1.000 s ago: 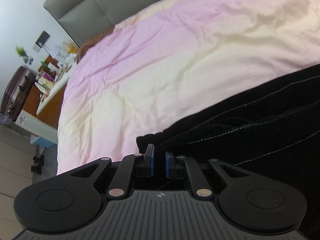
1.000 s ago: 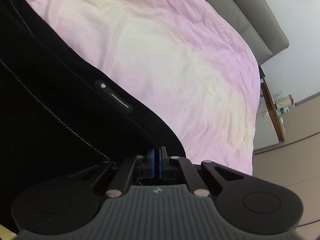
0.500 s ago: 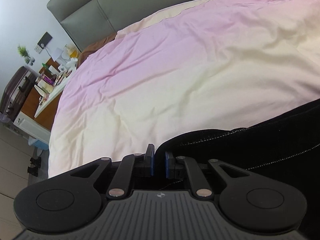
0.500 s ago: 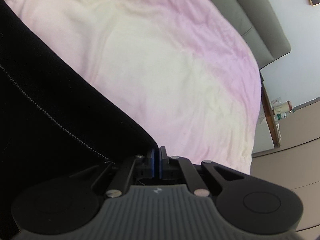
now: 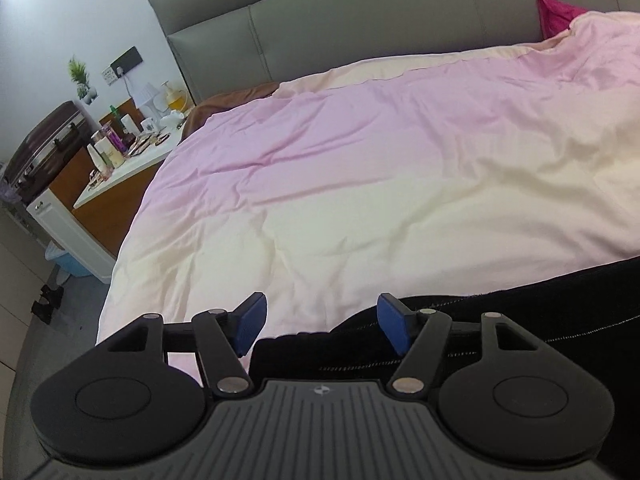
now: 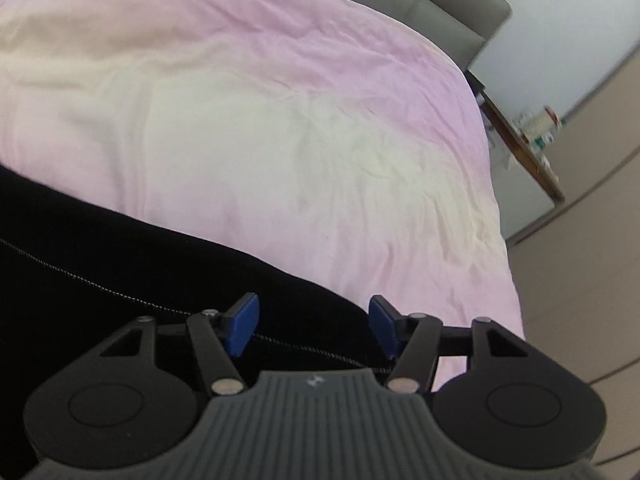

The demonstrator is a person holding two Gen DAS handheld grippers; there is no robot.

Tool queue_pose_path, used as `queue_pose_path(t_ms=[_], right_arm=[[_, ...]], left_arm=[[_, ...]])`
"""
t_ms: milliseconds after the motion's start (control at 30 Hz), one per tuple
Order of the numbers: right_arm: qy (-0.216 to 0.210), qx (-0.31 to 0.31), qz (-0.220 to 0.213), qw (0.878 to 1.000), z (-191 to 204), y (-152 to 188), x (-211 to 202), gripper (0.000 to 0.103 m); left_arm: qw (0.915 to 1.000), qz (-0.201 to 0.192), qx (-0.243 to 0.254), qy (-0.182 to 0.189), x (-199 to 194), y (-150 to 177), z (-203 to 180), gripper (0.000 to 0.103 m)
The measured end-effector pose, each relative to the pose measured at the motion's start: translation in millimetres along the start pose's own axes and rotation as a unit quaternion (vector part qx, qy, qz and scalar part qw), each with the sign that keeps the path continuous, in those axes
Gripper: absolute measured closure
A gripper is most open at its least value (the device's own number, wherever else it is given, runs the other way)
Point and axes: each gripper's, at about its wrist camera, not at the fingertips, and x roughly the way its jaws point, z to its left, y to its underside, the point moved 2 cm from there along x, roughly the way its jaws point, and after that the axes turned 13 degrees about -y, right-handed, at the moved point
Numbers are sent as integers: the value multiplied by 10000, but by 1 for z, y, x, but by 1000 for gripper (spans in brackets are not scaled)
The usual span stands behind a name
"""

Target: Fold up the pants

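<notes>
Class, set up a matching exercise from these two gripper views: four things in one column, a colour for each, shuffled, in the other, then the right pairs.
Things:
1. pants
2. duvet
3. headboard
4. finger pads

Colours:
A. blue
B. grey
C. black
D. pink and cream

Pairs: 1-C, 2-D, 3-B, 4-A

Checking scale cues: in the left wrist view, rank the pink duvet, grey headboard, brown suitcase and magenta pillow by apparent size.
1. Pink duvet
2. Grey padded headboard
3. Brown suitcase
4. Magenta pillow, mostly hidden, so its true size is unsure.
</notes>
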Motion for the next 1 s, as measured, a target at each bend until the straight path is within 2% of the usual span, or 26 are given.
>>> queue_pose_path(t_ms=[100, 233, 333, 433, 500, 567, 700, 800, 867, 933, 1000], right_arm=[[-406, 1099, -180, 9929, -37, 23, -24, 47], [-776, 2383, -549, 9665, -76, 74, -56, 51], [-1011, 3282, -668, 9368, -100, 110, -65, 58], [-1186, 3823, -697, 9138, -110, 133, -57, 58], [-1374, 4220, -680, 8935, -115, 144, -44, 58], [-1396, 4539, -622, 8778, -114, 156, -32, 58], [-1789, 5230, -603, 8312, -113, 179, -3, 58], [-1996, 5541, -582, 8061, -111, 192, 18, 52], [-2092, 5691, -625, 7927, -109, 201, 28, 50], [-2156, 5784, -742, 7832, -107, 206, 34, 48], [-2187, 5759, -816, 7835, -106, 207, 36, 48]], left_arm=[[9995, 155, -280, 6, -7, 23, 24, 28], [9978, 432, -491, -33, -7, 57, 41, 28], [9949, 674, -745, 34, -6, 74, 47, 28], [9946, 778, -683, 0, -10, 84, 45, 28], [9944, 836, -640, 10, -14, 88, 42, 28], [9942, 862, -647, 60, -19, 90, 39, 28], [9907, 981, -926, 149, -24, 98, 39, 28], [9813, 1170, -1507, 251, -23, 109, 47, 28], [9718, 1236, -1988, 304, -24, 119, 58, 28], [9576, 1355, -2513, 375, -26, 134, 71, 25], [9367, 1525, -3097, 588, -22, 152, 83, 23]])
